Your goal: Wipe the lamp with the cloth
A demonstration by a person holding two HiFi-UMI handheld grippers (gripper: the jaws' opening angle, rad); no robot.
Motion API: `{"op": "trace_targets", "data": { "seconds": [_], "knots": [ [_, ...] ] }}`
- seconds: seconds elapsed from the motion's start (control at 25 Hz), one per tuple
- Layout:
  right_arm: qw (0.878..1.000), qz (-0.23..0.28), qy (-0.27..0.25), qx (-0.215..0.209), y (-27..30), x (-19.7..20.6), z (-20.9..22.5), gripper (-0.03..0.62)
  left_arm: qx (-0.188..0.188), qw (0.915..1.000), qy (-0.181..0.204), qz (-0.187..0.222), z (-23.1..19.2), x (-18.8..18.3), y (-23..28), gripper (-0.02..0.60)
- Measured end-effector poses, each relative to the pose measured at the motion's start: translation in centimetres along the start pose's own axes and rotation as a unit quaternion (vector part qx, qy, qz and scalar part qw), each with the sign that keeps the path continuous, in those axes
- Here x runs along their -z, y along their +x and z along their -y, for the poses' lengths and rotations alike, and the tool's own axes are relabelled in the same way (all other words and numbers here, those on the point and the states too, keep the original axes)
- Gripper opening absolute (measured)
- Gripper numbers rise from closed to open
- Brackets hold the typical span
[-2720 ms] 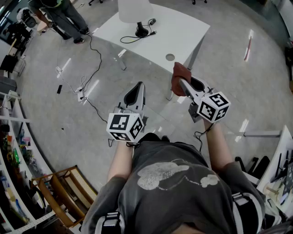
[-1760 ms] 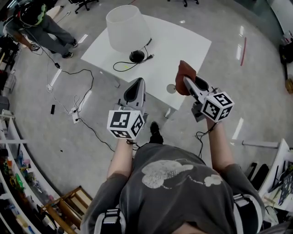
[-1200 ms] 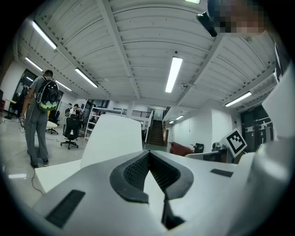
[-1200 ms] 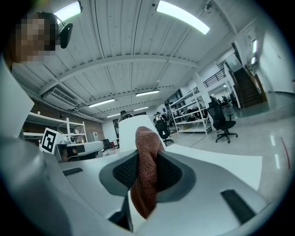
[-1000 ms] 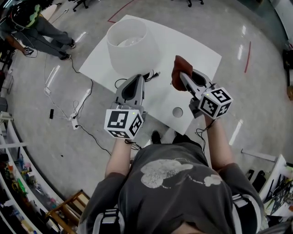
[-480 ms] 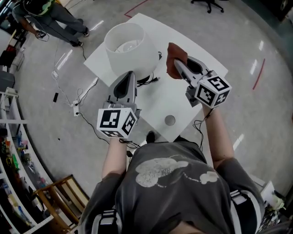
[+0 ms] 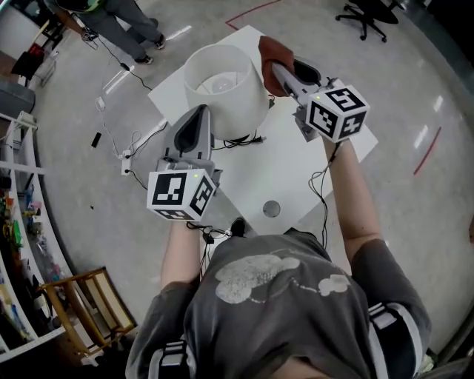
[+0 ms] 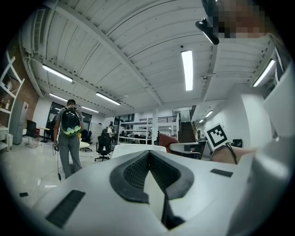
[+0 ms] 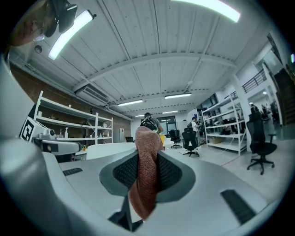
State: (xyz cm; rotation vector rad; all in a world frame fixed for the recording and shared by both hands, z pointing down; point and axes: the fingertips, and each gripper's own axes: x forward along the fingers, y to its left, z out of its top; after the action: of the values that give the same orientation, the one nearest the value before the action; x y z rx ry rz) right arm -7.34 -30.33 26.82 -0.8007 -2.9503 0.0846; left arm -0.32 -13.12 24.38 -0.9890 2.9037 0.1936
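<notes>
A lamp with a white shade (image 7: 222, 85) stands on a white table (image 7: 296, 166). My right gripper (image 7: 278, 68) is shut on a reddish-brown cloth (image 7: 269, 50), which it holds at the upper right rim of the shade. Whether the cloth touches the shade is unclear. In the right gripper view the cloth (image 9: 146, 170) hangs pinched between the jaws, with the shade (image 9: 110, 149) behind. My left gripper (image 7: 199, 112) is shut and holds nothing, just short of the shade's near left side. The left gripper view shows the shade (image 8: 133, 148) and the cloth (image 8: 167, 139) ahead.
The lamp's black cord (image 7: 238, 140) lies on the table by the base, and a round hole (image 7: 271, 209) sits near the front edge. A person (image 7: 126, 16) stands at the far left. Floor cables (image 7: 122, 152), a wooden chair (image 7: 89, 311) and an office chair (image 7: 366, 11) surround the table.
The view has closed in on the table. Both grippers have moved forward to the lamp, and the right one has carried the cloth up to the shade's rim.
</notes>
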Motion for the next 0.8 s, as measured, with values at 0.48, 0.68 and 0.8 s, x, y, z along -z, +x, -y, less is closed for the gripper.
{"op": "trace_targets", "data": {
  "seconds": [0.48,0.68,0.8],
  "knots": [
    [0.997,-0.061,-0.021,-0.032,3.0,5.0,-0.4,0.091,-0.043,0.9983,-0.017,-0.036,-1.3,2.5,-0.9,0.008],
    [0.997,-0.075,0.019,-0.022,2.4,8.2,0.8,0.091,-0.061,0.9958,-0.031,-0.06,-1.4,4.8,-1.5,0.008],
    [0.995,-0.083,0.044,-0.015,2.4,10.7,1.4,0.091,-0.068,0.9946,-0.035,-0.07,-2.1,6.4,-1.6,0.008]
  ]
}}
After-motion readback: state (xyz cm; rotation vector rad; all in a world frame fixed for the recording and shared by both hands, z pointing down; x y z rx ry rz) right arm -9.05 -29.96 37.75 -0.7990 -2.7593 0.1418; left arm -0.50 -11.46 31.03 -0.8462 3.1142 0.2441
